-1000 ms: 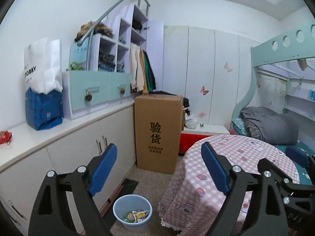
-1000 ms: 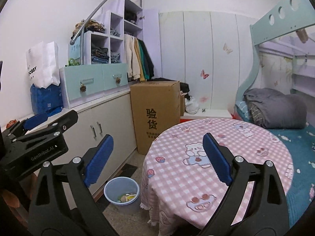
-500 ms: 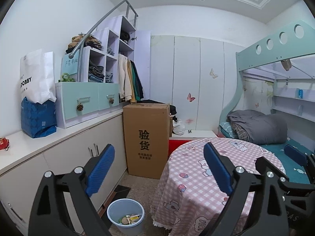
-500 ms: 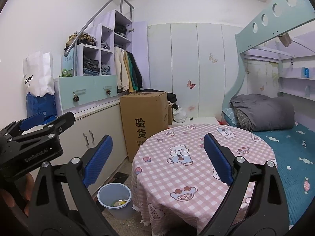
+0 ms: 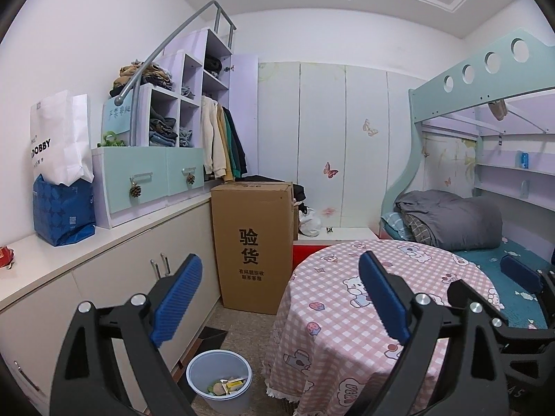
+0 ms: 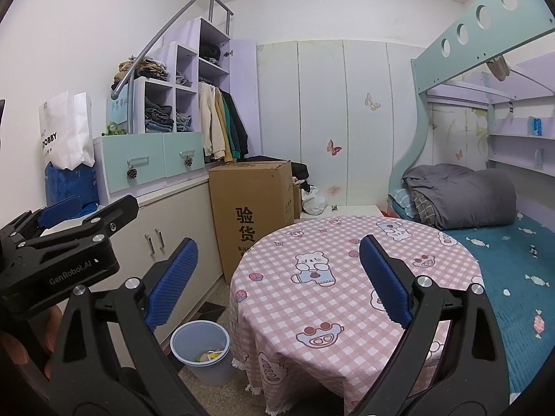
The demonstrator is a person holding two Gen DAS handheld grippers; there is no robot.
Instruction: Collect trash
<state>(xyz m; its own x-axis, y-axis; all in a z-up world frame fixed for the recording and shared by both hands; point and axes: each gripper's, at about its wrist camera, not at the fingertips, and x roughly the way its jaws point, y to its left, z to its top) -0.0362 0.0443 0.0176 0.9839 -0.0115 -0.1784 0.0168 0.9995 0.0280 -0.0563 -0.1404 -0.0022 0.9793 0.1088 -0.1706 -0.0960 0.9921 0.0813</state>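
Observation:
A pale blue waste bin stands on the floor between the cabinet and the round table, with wrappers and scraps inside; the right wrist view shows the bin too. My left gripper is open and holds nothing, well above the bin. Over the table's near edge, my right gripper also stands open and empty. The left gripper's body shows at the left of the right wrist view, and the right gripper's finger at the right of the left wrist view.
A round table with a pink checked cloth fills the middle. A tall cardboard box stands behind the bin. White cabinets run along the left, with a blue bag on top. A bunk bed is on the right.
Both cameras have risen and pulled back, so the bin and table sit lower and farther in view. Both grippers stay open and empty.

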